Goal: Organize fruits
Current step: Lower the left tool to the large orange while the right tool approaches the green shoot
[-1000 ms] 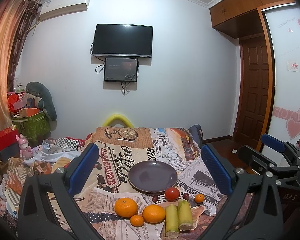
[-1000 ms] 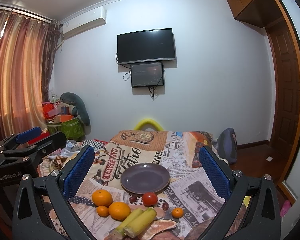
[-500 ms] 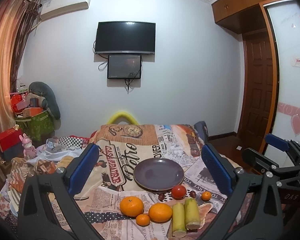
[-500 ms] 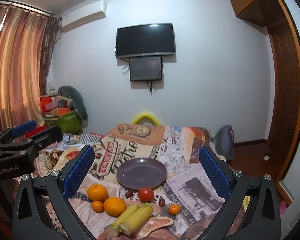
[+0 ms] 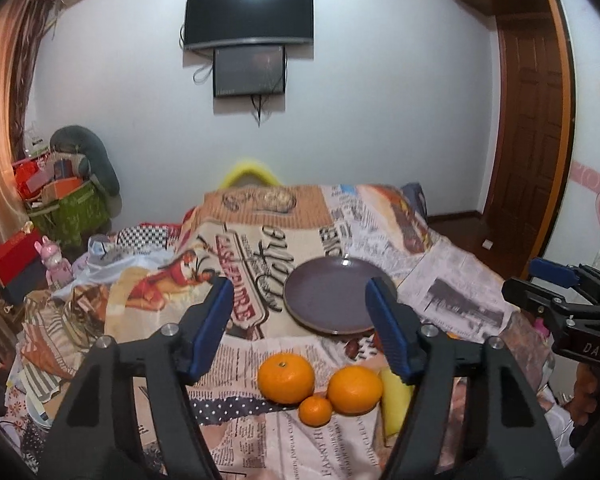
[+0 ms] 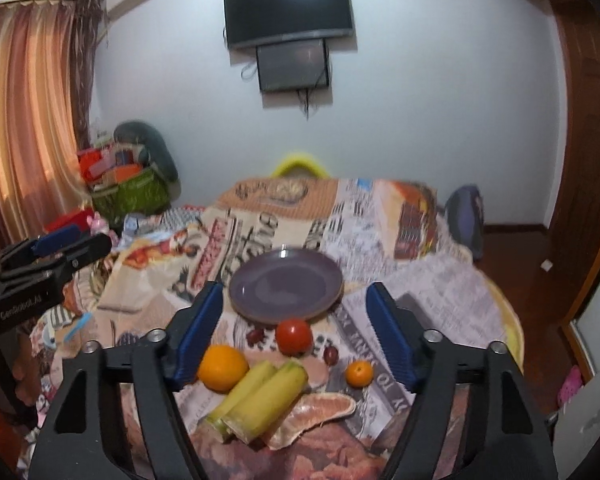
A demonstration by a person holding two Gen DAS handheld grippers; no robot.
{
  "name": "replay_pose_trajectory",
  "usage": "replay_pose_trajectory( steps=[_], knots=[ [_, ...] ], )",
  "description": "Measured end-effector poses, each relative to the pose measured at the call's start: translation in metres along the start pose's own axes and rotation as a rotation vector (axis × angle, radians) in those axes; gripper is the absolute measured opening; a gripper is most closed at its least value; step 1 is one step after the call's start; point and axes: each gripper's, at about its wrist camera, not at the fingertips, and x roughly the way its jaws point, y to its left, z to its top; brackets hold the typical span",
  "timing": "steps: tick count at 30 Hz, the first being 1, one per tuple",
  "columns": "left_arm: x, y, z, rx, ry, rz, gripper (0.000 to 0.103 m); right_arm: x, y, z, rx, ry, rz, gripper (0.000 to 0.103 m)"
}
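An empty purple plate (image 5: 329, 300) (image 6: 286, 286) lies on the newspaper-print cloth. In front of it lie two oranges (image 5: 286, 377) (image 5: 354, 390), a small mandarin (image 5: 315, 411), a red tomato (image 6: 294, 336), two yellow-green cane pieces (image 6: 260, 398), a second mandarin (image 6: 359, 373), small dark fruits (image 6: 330, 355) and a pomelo slice (image 6: 320, 410). My left gripper (image 5: 300, 328) is open above the oranges, holding nothing. My right gripper (image 6: 294, 340) is open above the tomato and cane pieces, holding nothing.
The table (image 5: 452, 292) is covered in patterned cloth. A yellow chair back (image 5: 252, 170) stands behind it. Boxes, a green bag (image 5: 68, 208) and a pink toy (image 5: 54, 262) crowd the left. A wooden door (image 5: 528, 128) is at the right.
Both grippers have moved forward and down toward the fruit, which now looks larger and sits between the fingers. Both jaw gaps have narrowed. Nothing was picked up.
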Motion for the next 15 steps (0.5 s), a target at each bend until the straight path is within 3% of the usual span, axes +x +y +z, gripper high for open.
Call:
replay_pose_trajectory(
  steps=[4, 10, 15],
  knots=[
    [0.024, 0.01, -0.007, -0.013, 0.071, -0.025, 0.059, 0.021, -0.003, -0.006, 0.002, 0.092, 0.026, 0.048],
    [0.056, 0.018, -0.022, -0.008, 0.188, -0.076, 0.057, 0.055, -0.003, -0.023, 0.0, 0.235, 0.062, 0.048],
    [0.081, 0.015, -0.038, 0.001, 0.295, -0.119, 0.057, 0.085, -0.01, -0.038, 0.078, 0.359, 0.099, 0.048]
  ],
)
